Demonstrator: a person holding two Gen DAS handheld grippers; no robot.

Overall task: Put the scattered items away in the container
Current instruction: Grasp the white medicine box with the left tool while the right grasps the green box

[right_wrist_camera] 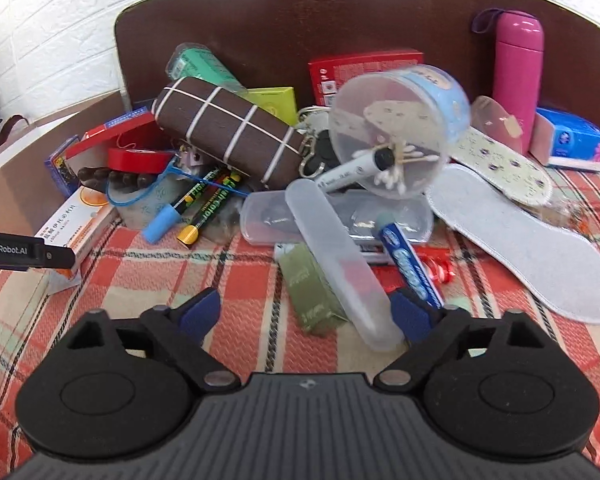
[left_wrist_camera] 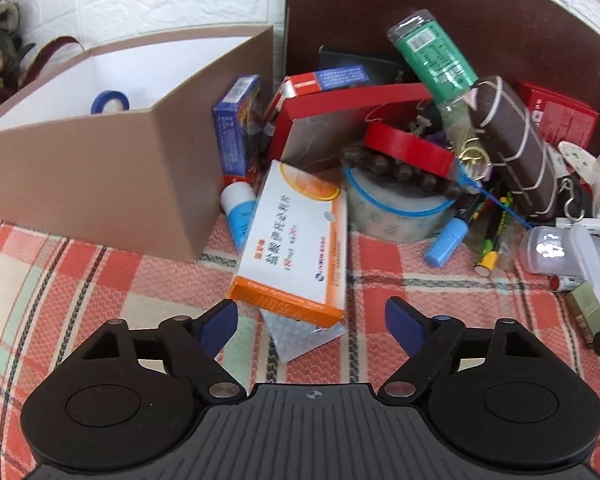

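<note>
A brown cardboard box (left_wrist_camera: 100, 168) stands open at the left, with a blue tape roll (left_wrist_camera: 110, 101) inside. A white and orange medicine carton (left_wrist_camera: 296, 240) lies just ahead of my left gripper (left_wrist_camera: 312, 320), which is open and empty; the carton's near end sits between the fingertips. My right gripper (right_wrist_camera: 306, 314) is open and empty, with a clear plastic tube case (right_wrist_camera: 340, 264) and an olive green packet (right_wrist_camera: 312, 292) lying between its fingers. A heap holds a brown striped case (right_wrist_camera: 228, 136), red tape (left_wrist_camera: 408, 144) and markers (right_wrist_camera: 204, 204).
Insoles (right_wrist_camera: 516, 236), a clear cotton-swab tub (right_wrist_camera: 400, 128), a pink flask (right_wrist_camera: 518, 64), a tissue pack (right_wrist_camera: 576, 140) and toothpaste (right_wrist_camera: 412, 268) lie at the right. A dark headboard (right_wrist_camera: 300, 20) backs the heap. The plaid blanket (left_wrist_camera: 60, 280) covers the surface.
</note>
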